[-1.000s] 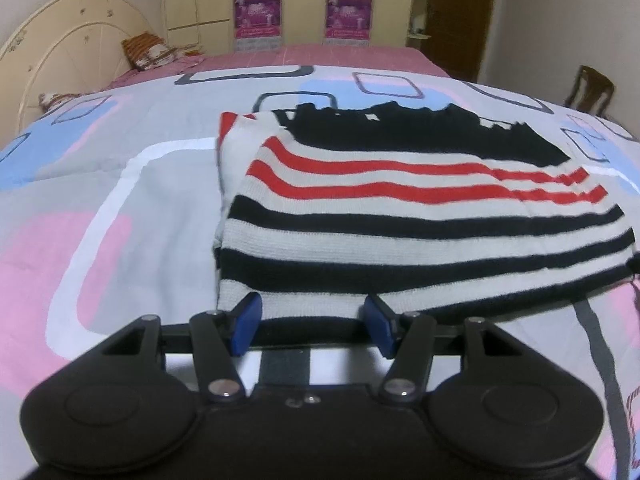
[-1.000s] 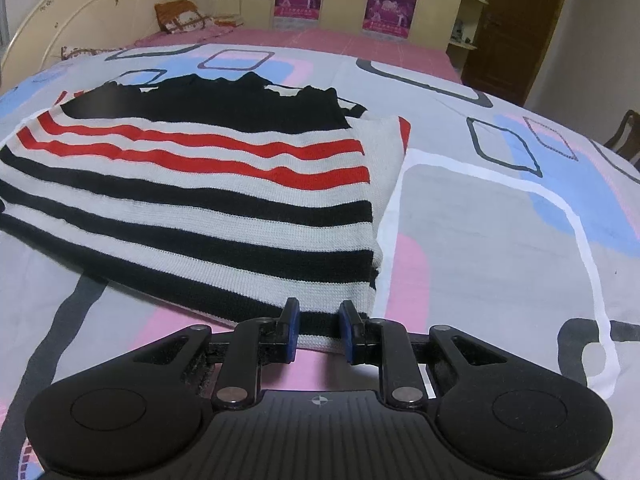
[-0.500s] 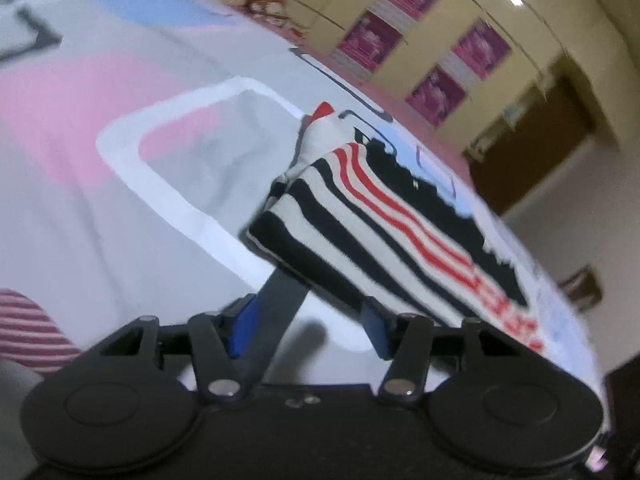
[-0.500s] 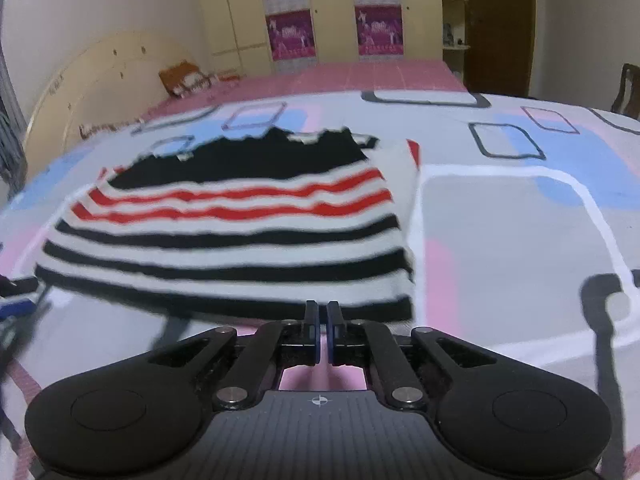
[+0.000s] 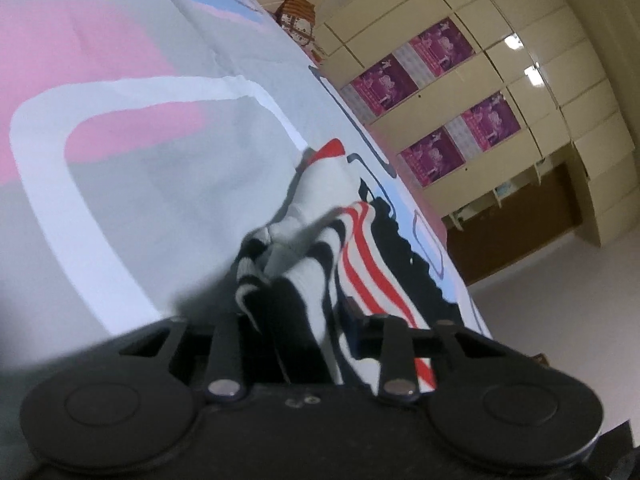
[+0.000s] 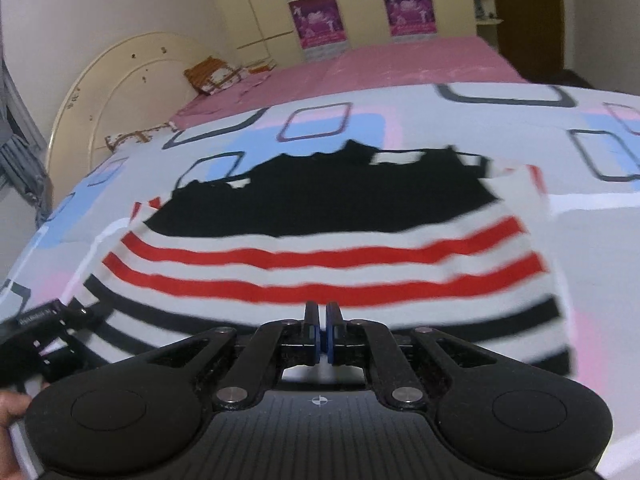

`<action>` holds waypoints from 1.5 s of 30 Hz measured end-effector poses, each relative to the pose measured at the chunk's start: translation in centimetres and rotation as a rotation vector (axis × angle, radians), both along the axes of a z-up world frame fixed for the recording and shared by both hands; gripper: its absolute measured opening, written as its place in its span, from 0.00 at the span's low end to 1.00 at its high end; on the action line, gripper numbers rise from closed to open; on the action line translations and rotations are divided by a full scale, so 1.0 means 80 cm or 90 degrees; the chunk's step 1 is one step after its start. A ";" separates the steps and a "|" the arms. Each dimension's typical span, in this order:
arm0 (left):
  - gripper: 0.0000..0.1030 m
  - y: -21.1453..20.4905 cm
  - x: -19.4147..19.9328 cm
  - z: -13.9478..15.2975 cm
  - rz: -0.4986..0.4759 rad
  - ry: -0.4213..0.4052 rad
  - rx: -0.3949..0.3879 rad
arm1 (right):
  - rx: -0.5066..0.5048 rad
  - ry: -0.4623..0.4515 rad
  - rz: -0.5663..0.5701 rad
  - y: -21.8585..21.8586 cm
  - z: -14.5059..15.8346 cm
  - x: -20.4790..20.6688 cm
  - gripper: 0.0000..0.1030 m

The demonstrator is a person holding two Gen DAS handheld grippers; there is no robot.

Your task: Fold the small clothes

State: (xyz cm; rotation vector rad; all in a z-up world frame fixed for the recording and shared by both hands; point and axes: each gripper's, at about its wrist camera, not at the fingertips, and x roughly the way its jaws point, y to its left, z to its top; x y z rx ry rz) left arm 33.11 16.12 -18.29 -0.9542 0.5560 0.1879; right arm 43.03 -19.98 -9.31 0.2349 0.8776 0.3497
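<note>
A small striped sweater (image 6: 320, 248), black, white and red, lies on the patterned bedspread (image 6: 592, 248). In the left wrist view its left edge (image 5: 296, 264) lies bunched between the wide-apart fingers of my left gripper (image 5: 296, 312); the fingers do not press on it. The left gripper also shows at the sweater's left edge in the right wrist view (image 6: 44, 336). My right gripper (image 6: 321, 316) hovers over the sweater's near middle with its fingers together and nothing between them.
A cream headboard (image 6: 120, 92) and a pillow (image 6: 216, 74) are at the far left. A pink sheet (image 6: 380, 64) covers the far bed. Wardrobes with purple posters (image 6: 316, 16) and a brown door (image 6: 528, 12) stand behind.
My left gripper has tilted and pushed into the sweater's left edge, which now lies bunched between its fingers. My right gripper has shut and moved over the sweater's middle.
</note>
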 end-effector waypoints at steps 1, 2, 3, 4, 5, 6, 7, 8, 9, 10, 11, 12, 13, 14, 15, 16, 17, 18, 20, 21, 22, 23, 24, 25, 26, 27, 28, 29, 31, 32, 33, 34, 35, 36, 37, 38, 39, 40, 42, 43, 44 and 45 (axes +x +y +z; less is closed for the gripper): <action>0.24 0.002 0.003 -0.002 0.000 -0.002 -0.009 | -0.001 0.001 0.004 0.008 -0.002 0.005 0.04; 0.20 0.005 0.007 -0.004 0.000 -0.003 -0.017 | -0.003 0.001 0.009 0.016 -0.004 0.010 0.04; 0.17 0.007 0.009 -0.003 0.000 -0.003 -0.021 | -0.003 0.004 0.013 0.025 -0.006 0.016 0.04; 0.15 0.008 0.008 0.000 0.002 -0.007 -0.030 | -0.004 0.006 0.015 0.031 -0.007 0.021 0.04; 0.14 0.009 0.005 0.006 0.003 -0.030 -0.037 | -0.006 0.007 0.015 0.036 -0.007 0.025 0.04; 0.14 0.008 -0.001 0.016 0.002 -0.061 -0.036 | -0.006 0.003 0.014 0.039 -0.006 0.026 0.04; 0.14 0.007 -0.006 0.024 0.001 -0.083 -0.030 | -0.003 -0.001 0.012 0.040 -0.005 0.028 0.04; 0.14 0.007 -0.009 0.027 0.000 -0.090 -0.020 | 0.001 -0.004 0.011 0.041 -0.005 0.029 0.04; 0.14 0.008 -0.007 0.022 0.000 -0.072 -0.012 | 0.001 -0.007 0.014 0.045 -0.009 0.032 0.04; 0.14 0.011 -0.001 0.008 0.000 -0.033 -0.017 | -0.015 0.001 0.021 0.049 -0.017 0.036 0.04; 0.14 0.016 0.003 -0.008 0.004 -0.002 -0.043 | -0.052 0.026 0.024 0.055 -0.029 0.041 0.02; 0.14 0.021 0.001 -0.014 0.010 -0.019 -0.067 | -0.055 0.026 0.024 0.055 -0.037 0.042 0.01; 0.14 0.020 0.003 -0.011 0.003 -0.016 -0.057 | -0.053 0.025 0.023 0.054 -0.037 0.042 0.01; 0.14 0.018 0.004 -0.007 -0.003 -0.014 -0.043 | -0.057 0.027 0.024 0.055 -0.035 0.042 0.01; 0.14 0.017 0.006 -0.006 -0.004 -0.012 -0.038 | -0.061 0.025 0.027 0.056 -0.035 0.041 0.01; 0.14 0.018 0.007 -0.007 -0.003 -0.012 -0.045 | -0.065 0.021 0.030 0.057 -0.036 0.040 0.01; 0.14 0.020 0.008 -0.008 -0.003 -0.014 -0.050 | -0.067 0.019 0.030 0.057 -0.036 0.040 0.01; 0.14 0.019 0.008 -0.008 -0.004 -0.015 -0.048 | -0.068 0.020 0.029 0.057 -0.036 0.040 0.01; 0.14 0.018 0.010 -0.007 -0.006 -0.016 -0.041 | -0.070 0.020 0.027 0.058 -0.035 0.038 0.01; 0.14 0.016 0.009 -0.007 -0.005 -0.016 -0.045 | -0.070 0.019 0.026 0.057 -0.036 0.037 0.01; 0.14 0.016 0.010 -0.007 -0.004 -0.016 -0.047 | -0.069 0.020 0.026 0.056 -0.036 0.036 0.01; 0.14 0.016 0.009 -0.006 -0.006 -0.017 -0.045 | -0.067 0.021 0.025 0.056 -0.036 0.036 0.01; 0.14 0.015 0.008 -0.006 -0.006 -0.017 -0.045 | -0.065 0.023 0.024 0.058 -0.036 0.041 0.01; 0.14 0.015 0.009 -0.006 -0.006 -0.018 -0.046 | -0.065 0.025 0.025 0.058 -0.036 0.042 0.01; 0.14 0.015 0.009 -0.006 -0.006 -0.018 -0.046 | -0.067 0.025 0.026 0.058 -0.036 0.042 0.01; 0.14 0.015 0.009 -0.007 -0.006 -0.018 -0.046 | -0.070 0.024 0.027 0.059 -0.035 0.042 0.01; 0.14 0.015 0.010 -0.006 -0.005 -0.018 -0.047 | -0.070 0.023 0.027 0.059 -0.035 0.041 0.01; 0.14 0.014 0.006 -0.006 -0.005 -0.017 -0.047 | -0.069 0.023 0.026 0.058 -0.035 0.041 0.01; 0.14 0.016 0.005 -0.007 -0.004 -0.017 -0.047 | -0.066 0.023 0.025 0.058 -0.036 0.041 0.01; 0.14 0.018 0.003 -0.008 -0.004 -0.017 -0.047 | -0.066 0.022 0.025 0.058 -0.037 0.040 0.01; 0.14 0.020 0.002 -0.009 -0.004 -0.018 -0.048 | -0.066 0.020 0.026 0.057 -0.037 0.040 0.01; 0.14 0.020 0.002 -0.009 -0.004 -0.019 -0.048 | -0.065 0.018 0.027 0.057 -0.038 0.040 0.01; 0.14 0.020 0.001 -0.010 -0.004 -0.019 -0.046 | -0.063 0.016 0.029 0.056 -0.038 0.039 0.01; 0.14 0.020 0.001 -0.010 -0.004 -0.018 -0.046 | -0.059 0.015 0.029 0.054 -0.039 0.039 0.01; 0.14 0.020 0.001 -0.010 -0.003 -0.016 -0.043 | -0.056 0.015 0.030 0.053 -0.039 0.039 0.01; 0.14 0.021 0.000 -0.009 -0.002 -0.015 -0.042 | -0.054 0.015 0.030 0.052 -0.039 0.039 0.00; 0.14 0.020 -0.001 -0.007 -0.001 -0.015 -0.041 | -0.053 0.015 0.032 0.052 -0.039 0.039 0.00; 0.13 0.020 -0.001 -0.003 0.000 -0.017 -0.037 | -0.052 0.014 0.033 0.051 -0.039 0.039 0.00; 0.13 0.016 -0.004 0.009 -0.005 -0.029 -0.015 | -0.048 0.012 0.038 0.048 -0.040 0.039 0.00; 0.13 0.013 -0.004 0.016 -0.009 -0.035 0.000 | -0.045 0.011 0.042 0.046 -0.041 0.040 0.00; 0.13 0.008 -0.004 0.025 -0.013 -0.040 0.015 | -0.042 0.010 0.046 0.044 -0.042 0.040 0.00; 0.13 0.004 -0.003 0.033 -0.018 -0.045 0.022 | -0.038 0.009 0.050 0.042 -0.042 0.040 0.00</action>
